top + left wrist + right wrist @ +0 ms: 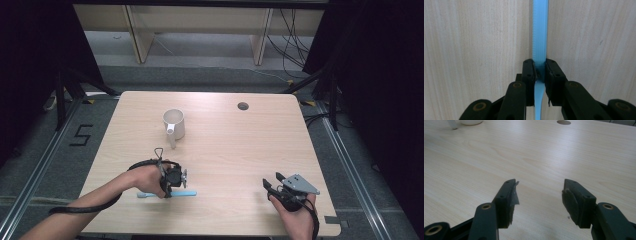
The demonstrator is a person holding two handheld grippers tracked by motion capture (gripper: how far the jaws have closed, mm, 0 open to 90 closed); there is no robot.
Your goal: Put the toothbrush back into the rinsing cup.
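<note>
Left tongs (540,65) clamped on a blue toothbrush (540,32) lying flat on the tabletop (235,150), near its front edge. Right tongs (538,192) spread apart, empty. White mug (174,124) well behind.

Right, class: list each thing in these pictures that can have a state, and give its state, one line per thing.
Left hand-held gripper: shut on the blue toothbrush.
Right hand-held gripper: open, holding nothing, low over the table.
Blue toothbrush: lying flat on the table, clamped between the left jaws.
White mug: upright, handle toward the person, untouched.
Table: round cable hole near the far edge, uncovered.
</note>
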